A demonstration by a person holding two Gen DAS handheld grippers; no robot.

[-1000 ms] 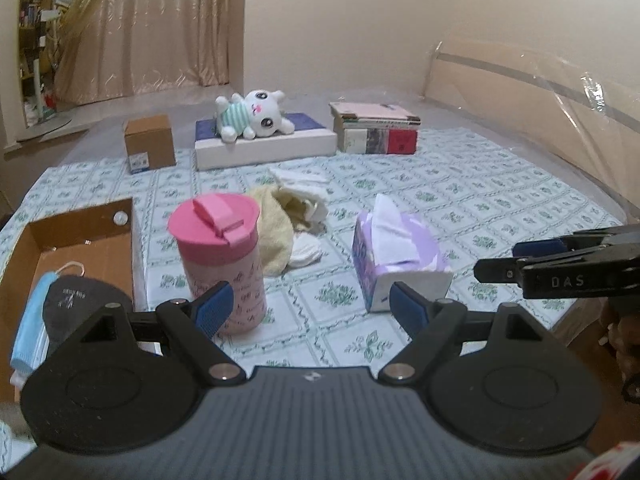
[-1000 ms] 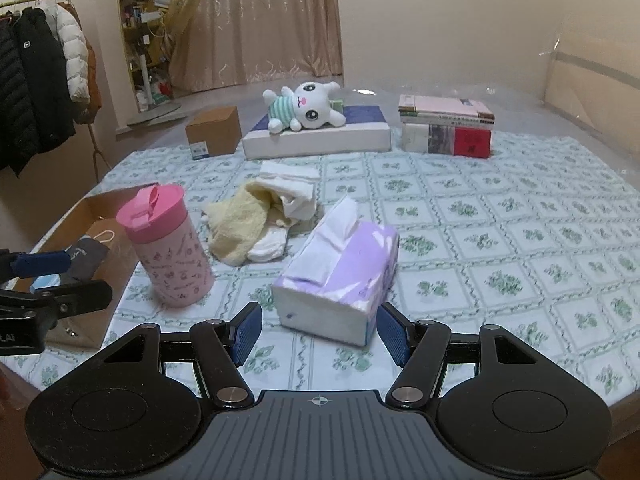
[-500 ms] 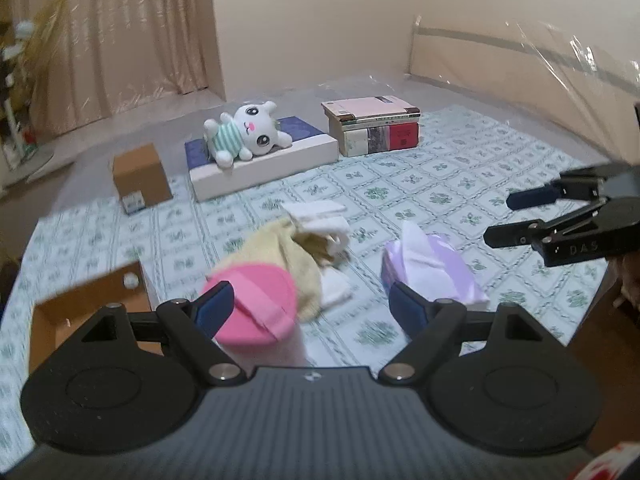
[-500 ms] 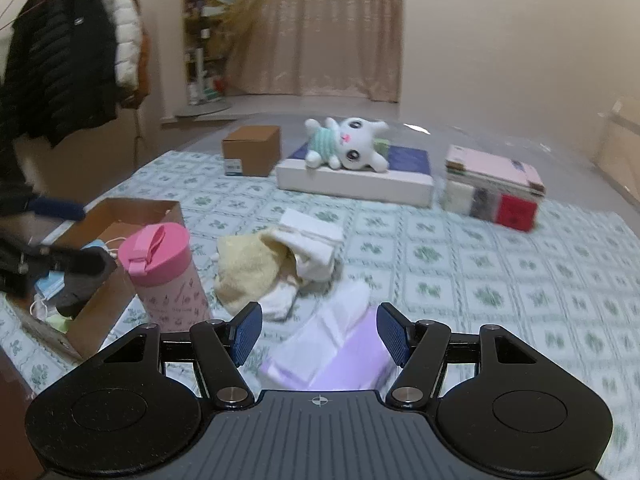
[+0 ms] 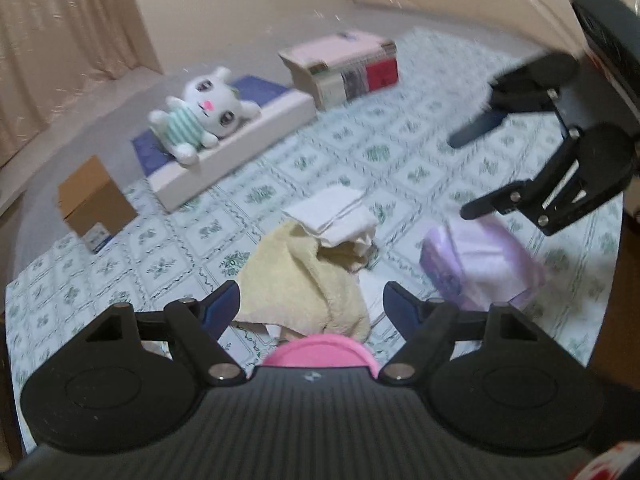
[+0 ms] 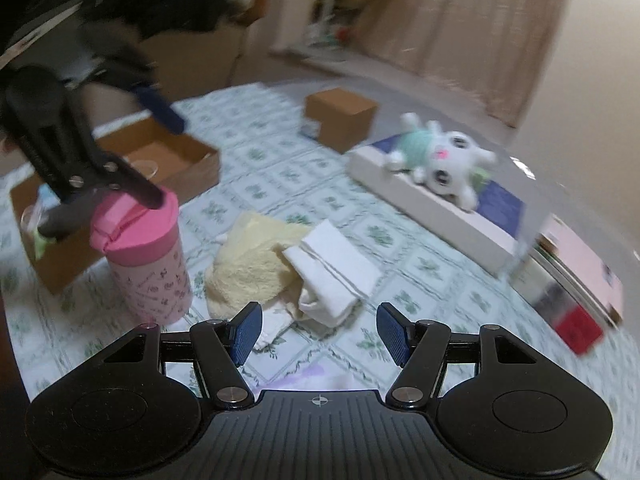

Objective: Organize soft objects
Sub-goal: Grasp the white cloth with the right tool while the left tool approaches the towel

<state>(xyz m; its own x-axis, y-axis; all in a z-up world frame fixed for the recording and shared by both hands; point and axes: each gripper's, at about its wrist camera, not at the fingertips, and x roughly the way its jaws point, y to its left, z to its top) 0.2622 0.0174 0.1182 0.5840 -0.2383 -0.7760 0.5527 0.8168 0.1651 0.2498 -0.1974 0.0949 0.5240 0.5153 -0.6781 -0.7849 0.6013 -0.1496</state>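
A crumpled yellow towel (image 5: 296, 280) lies on the patterned bedsheet with a folded white cloth (image 5: 332, 212) on its far side. My left gripper (image 5: 312, 294) hovers over the towel's near end; its jaws are closing and grip nothing. In the right wrist view my right gripper (image 6: 320, 316) is open just short of the yellow towel (image 6: 252, 264) and white cloth (image 6: 332, 272). The white plush bunny (image 6: 440, 156) lies on a flat white box. Each view shows the other tool: right gripper (image 5: 462, 178), left gripper (image 6: 168, 163).
A pink lidded cup (image 6: 148, 264) stands left of the towel, under the left gripper. A purple tissue box (image 5: 480, 264) sits right of it. An open cardboard box (image 6: 192, 160), a small brown box (image 6: 340, 116) and stacked books (image 6: 576, 292) ring the bed. Dark coats hang at the left.
Both grippers have swung in over the bed towards the towel pile and rolled. The cup and tissue box have slid to the bottom of the views. The left jaws stand slightly narrower.
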